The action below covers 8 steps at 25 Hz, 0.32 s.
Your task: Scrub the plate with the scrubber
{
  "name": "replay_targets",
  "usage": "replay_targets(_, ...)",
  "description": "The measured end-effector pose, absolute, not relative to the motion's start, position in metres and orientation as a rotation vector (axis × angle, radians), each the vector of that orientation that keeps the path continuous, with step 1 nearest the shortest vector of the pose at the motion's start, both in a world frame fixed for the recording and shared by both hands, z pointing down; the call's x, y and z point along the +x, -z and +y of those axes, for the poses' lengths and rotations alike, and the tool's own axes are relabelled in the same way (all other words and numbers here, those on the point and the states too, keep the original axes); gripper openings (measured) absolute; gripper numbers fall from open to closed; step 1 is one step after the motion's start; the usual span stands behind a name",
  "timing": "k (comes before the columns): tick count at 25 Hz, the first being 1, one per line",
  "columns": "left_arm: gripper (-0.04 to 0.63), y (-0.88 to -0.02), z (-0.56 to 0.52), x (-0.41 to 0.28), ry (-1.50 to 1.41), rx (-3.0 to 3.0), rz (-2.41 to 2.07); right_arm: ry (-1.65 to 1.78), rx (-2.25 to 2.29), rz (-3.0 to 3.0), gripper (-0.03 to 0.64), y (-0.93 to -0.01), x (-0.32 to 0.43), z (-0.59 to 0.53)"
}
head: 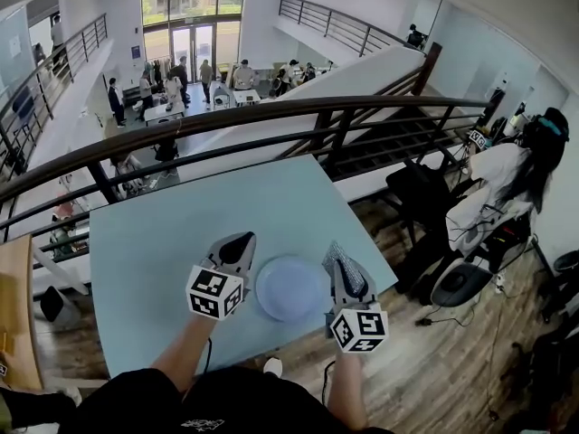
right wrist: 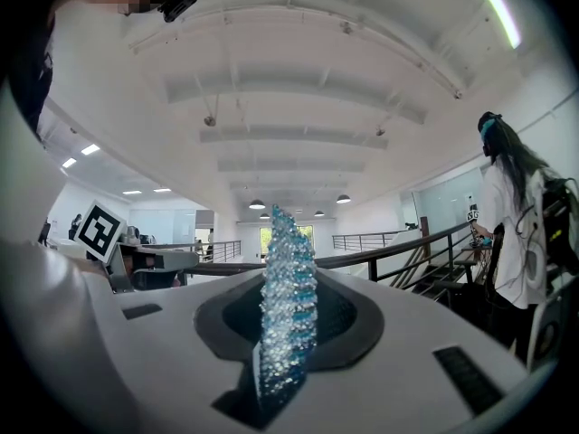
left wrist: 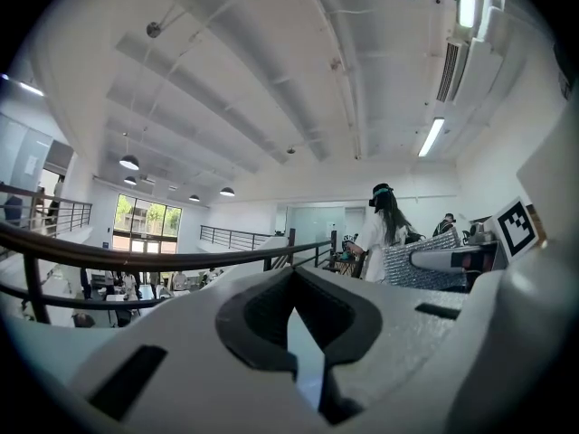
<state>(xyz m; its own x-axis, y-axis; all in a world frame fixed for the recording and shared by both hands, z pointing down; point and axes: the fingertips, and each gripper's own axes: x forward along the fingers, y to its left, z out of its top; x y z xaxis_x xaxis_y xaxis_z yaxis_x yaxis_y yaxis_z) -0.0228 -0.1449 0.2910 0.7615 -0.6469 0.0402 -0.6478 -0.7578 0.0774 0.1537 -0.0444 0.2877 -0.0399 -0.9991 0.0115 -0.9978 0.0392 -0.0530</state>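
- We hold the sparkly silver-and-blue mesh scrubber [right wrist: 288, 278] pinched between the jaws of the right gripper [right wrist: 285, 351]. It stands edge-on as a thin upright strip, and its free end reaches out past the fingertips.
- The left gripper [left wrist: 294, 333] has its jaws pressed together with nothing between them; only a sliver of the table surface shows through the slot lower down.
- The round pale-blue plate [head: 289, 287] lies flat on the light-blue table [head: 181, 233], near our edge of it, between the two grippers. The left gripper [head: 237, 242] is just beside its left rim and the right gripper [head: 346, 278] just beside its right rim.
- Both grippers point away from us and run alongside the plate, not at it. Both gripper views look out towards the railing and ceiling, and neither one shows the plate.
- What matters for the next move is that the plate lies to the left of the scrubber [head: 338, 259] and, we judge, below its free end. The scrubber does not appear to touch the plate.
- The right gripper carries the tool and is close to the rim, so we judge it should tip its nose down and swing left until the scrubber's broad face meets the plate.
- The left gripper sits equally near the plate and could brace the left rim, because a light plate on a smooth table may slide under scrubbing.
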Motion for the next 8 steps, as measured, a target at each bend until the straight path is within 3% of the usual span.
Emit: replay_targets(8, 0.008, -0.301, -0.14, -0.016, -0.037, 2.876, -1.019, 0.091, -2.172, 2.242, 0.084, -0.3, 0.154, -0.041)
